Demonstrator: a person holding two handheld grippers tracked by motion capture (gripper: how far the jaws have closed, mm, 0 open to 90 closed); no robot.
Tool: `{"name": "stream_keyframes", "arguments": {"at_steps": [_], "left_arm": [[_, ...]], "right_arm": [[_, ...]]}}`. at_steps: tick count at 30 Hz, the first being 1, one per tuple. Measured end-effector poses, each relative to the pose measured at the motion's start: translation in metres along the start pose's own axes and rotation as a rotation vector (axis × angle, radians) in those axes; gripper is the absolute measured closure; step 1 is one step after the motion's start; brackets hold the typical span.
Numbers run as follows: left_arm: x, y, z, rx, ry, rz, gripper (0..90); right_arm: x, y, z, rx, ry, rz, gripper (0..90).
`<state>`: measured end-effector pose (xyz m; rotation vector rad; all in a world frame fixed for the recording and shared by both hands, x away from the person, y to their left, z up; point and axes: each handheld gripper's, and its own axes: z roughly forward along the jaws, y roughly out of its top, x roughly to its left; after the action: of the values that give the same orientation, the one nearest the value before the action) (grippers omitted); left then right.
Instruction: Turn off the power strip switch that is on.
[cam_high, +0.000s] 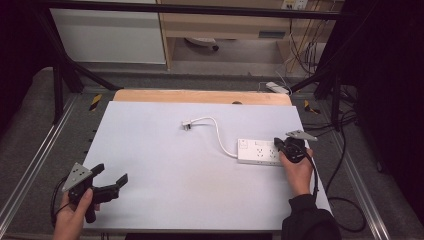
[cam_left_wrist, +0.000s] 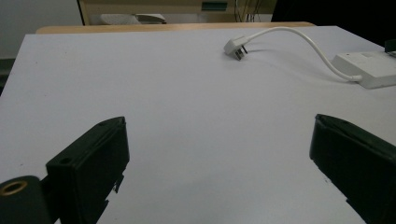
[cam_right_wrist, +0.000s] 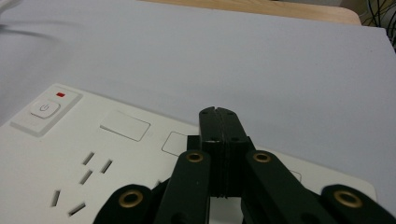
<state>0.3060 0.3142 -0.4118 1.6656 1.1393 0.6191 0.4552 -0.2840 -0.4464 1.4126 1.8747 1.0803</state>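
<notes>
white plastic, that's what i'm working over: the power strip (cam_high: 260, 151) lies on the right half of the table (cam_high: 165, 165), long axis running left to right, its cable (cam_high: 219, 131) curling away to the plug (cam_high: 186, 125) near the middle-far part of the surface. my right gripper (cam_high: 280, 145) is at the strip's right end, and in the right gripper view its jaws are pressed together with nothing between them, tips hovering over or resting on the strip's top face just right of the sockets; i can't tell if they touch. the switch (cam_right_wrist: 45, 109) sits at the opposite end, off to the left of those jaws. my left gripper (cam_high: 111, 176) waits at the near left corner, jaws spread wide and empty, well apart from everything. so the right hand is plainly nearer; i judge any press or push belongs to it, moving left along the strip.
</notes>
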Motion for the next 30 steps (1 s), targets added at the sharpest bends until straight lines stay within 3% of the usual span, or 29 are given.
{"name": "stream_keyframes", "arguments": {"at_steps": [9,30], "left_arm": [[-0.0001,0.0,-0.0001,-0.001,-0.001,0.0,4.7],[-0.0005,0.0,-0.0001,-0.001,-0.001,0.001,4.7]], "right_arm": [[-0.0012,-0.0006,0.0006,-0.007,0.003,0.016,90.0],[0.0006,-0.0024,0.0018,0.001,-0.018,0.002,90.0]]}}
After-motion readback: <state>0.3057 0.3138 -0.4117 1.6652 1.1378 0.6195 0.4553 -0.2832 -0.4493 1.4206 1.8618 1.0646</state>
